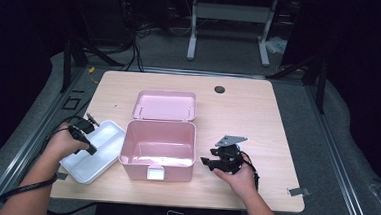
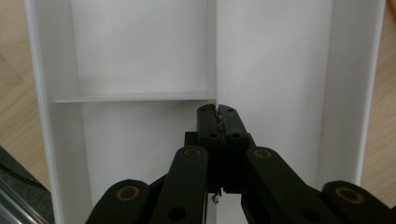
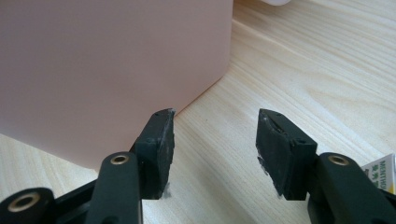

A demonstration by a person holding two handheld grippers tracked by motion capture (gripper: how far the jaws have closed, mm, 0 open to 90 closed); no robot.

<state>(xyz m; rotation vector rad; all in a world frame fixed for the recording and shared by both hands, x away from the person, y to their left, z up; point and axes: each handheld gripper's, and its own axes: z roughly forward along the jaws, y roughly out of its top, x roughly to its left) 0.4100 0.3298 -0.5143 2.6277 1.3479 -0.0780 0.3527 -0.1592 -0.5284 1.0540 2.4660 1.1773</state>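
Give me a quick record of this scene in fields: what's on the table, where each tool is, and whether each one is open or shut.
table: wooden top
box: pink, lid open and laid back, nothing seen inside
tray: white, left of the box, with dividers
left tool: over the tray, shut on a divider wall
right tool: open, holding nothing, low over the table beside the box's right wall
hands: left hand by the tray, right hand right of the box
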